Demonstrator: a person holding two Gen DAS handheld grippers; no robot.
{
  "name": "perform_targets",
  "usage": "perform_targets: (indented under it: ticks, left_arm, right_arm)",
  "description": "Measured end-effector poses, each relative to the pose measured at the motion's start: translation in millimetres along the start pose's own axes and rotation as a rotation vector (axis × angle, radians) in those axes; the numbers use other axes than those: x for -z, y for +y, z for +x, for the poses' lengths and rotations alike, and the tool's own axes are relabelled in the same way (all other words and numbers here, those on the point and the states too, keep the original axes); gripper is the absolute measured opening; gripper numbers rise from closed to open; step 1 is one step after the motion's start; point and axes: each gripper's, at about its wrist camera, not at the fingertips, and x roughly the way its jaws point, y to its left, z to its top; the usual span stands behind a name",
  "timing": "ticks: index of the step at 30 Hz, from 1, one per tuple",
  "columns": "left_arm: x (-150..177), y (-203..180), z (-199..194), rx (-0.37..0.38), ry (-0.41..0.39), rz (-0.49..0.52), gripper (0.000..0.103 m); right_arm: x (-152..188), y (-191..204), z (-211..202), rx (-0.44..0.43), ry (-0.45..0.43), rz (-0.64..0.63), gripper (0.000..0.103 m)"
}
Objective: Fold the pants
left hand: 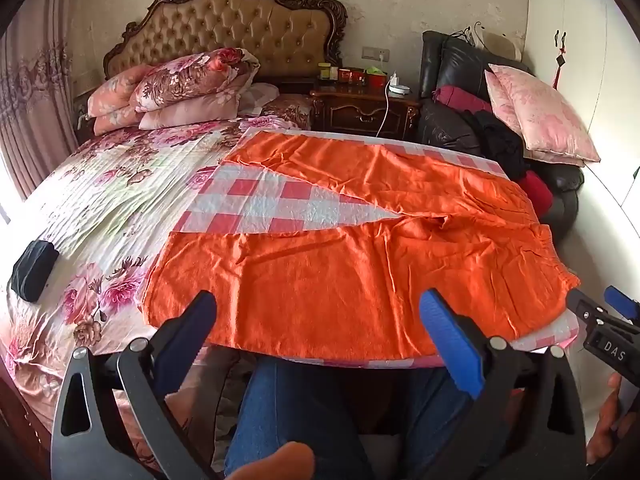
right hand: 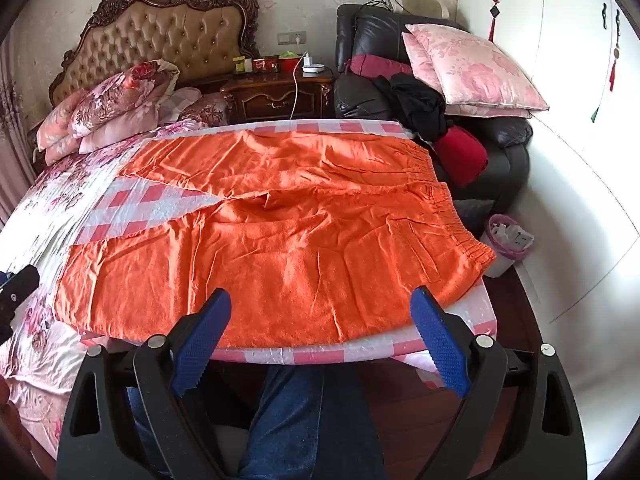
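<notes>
Orange pants (left hand: 360, 264) (right hand: 280, 248) lie spread flat on a pink-and-white checked board (left hand: 264, 204) (right hand: 132, 208) over the bed. Their two legs fan out to the left and the elastic waistband (right hand: 460, 224) is at the right. My left gripper (left hand: 318, 316) stands open above the near hem of the closer leg, with nothing between its blue pads. My right gripper (right hand: 320, 312) is open too, over the near edge of the pants toward the waist side, and holds nothing. Its tip (left hand: 604, 312) shows at the right edge of the left wrist view.
A floral bed (left hand: 100, 208) with stacked quilts (left hand: 180, 88) stretches to the left. A black pouch (left hand: 32, 270) lies on it. A nightstand (right hand: 276, 92), a black armchair (right hand: 504, 148) piled with pillows and clothes, and a small bin (right hand: 506, 240) stand at the back right. Legs in jeans (right hand: 292, 420) are below.
</notes>
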Motion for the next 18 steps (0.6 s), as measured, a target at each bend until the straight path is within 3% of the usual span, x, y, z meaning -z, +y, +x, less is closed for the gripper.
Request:
perform_targets:
  ticks: [4,5,18]
  left_arm:
    - [1,-3,-3,-0.030,-0.009,0.022,0.101]
    - [3,-5,-2,-0.031,-0.014,0.024,0.101]
    - [-4,-7,-14,-0.013,-0.021,-0.001,0.101]
  right_arm:
    - [-1,5,-4,0.008,-0.005,-0.008,0.088]
    - [-2,-4,-6,-0.023,-0.013,0.023,0.088]
    - [-4,-7,-12,-0.021,-0.021,0.021,0.088]
